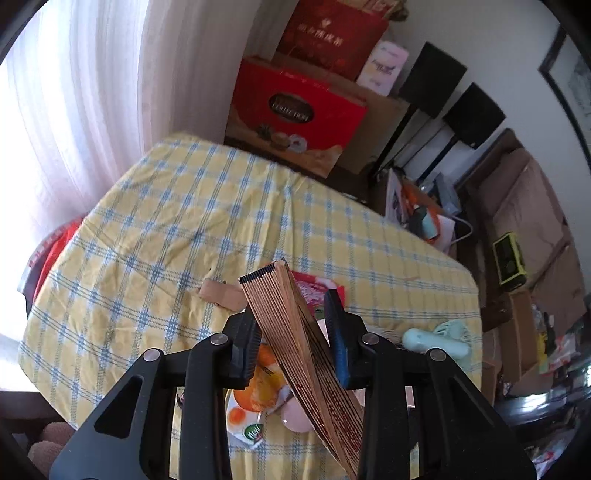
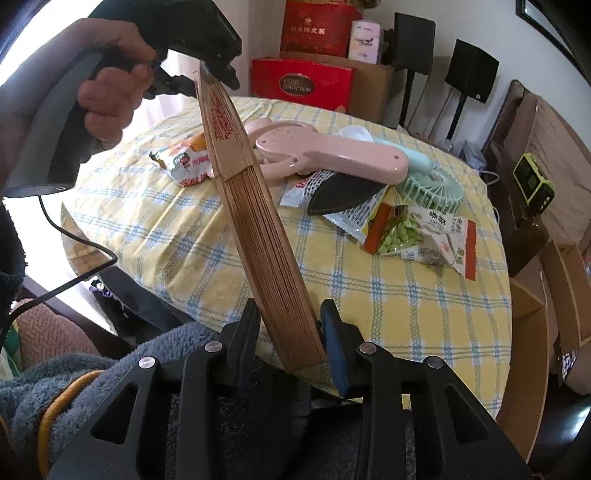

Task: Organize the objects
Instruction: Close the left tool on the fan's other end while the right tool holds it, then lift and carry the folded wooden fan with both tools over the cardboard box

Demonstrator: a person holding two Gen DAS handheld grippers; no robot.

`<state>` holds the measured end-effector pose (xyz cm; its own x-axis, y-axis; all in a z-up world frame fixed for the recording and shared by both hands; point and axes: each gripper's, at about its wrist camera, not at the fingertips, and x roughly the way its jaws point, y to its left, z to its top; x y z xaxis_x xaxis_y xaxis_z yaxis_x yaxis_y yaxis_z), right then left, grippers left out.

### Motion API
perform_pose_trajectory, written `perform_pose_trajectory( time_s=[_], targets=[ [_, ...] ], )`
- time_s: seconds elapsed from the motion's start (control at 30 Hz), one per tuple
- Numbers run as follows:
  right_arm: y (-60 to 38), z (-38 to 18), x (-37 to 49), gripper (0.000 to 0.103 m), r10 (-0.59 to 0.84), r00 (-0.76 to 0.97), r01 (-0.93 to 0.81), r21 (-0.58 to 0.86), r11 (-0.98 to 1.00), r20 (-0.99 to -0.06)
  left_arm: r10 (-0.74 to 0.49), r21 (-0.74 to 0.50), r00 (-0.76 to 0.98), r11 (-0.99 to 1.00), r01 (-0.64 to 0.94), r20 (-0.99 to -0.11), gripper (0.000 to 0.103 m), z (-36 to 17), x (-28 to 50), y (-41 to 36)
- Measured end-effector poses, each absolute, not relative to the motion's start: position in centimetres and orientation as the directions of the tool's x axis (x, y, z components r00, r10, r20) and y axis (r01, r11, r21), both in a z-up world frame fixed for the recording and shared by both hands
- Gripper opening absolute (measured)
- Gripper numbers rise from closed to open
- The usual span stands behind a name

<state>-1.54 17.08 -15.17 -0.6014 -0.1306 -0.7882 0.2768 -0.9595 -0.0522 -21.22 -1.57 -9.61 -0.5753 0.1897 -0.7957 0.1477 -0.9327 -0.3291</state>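
**Folded fan held at both ends**

We gripped a closed bamboo folding fan point(image 2: 255, 221) between both claws, lifted off the table. Our right gripper point(image 2: 290, 332) pinched its wide end; our left gripper point(image 1: 291, 332), in the person's hand point(image 2: 110, 92), clamped the narrow end, angled downward. Below lay the yellow checked tablecloth point(image 1: 166, 221), a pink handheld fan point(image 2: 325, 158), snack packets point(image 2: 417, 229), with red gift boxes point(image 1: 295, 107) behind.

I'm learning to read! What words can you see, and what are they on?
"COLLECTION": red gift box behind the table.
Gold Chinese characters: dark red box above it; too blurred to read.
Snack packets, red print on the folded fan, white box: too blurred.
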Motion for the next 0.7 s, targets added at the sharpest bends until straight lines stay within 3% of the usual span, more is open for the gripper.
perform_pose_trajectory(
  time_s=[0.7],
  targets=[
    [17.0, -12.3, 0.8, 0.032, -0.092, -0.667, 0.247, -0.103, -0.964, -0.739, 0.221, -0.345, -0.661, -0.936, 0.062, -0.717, 0.028, -2.1, -17.5, -0.6]
  ],
)
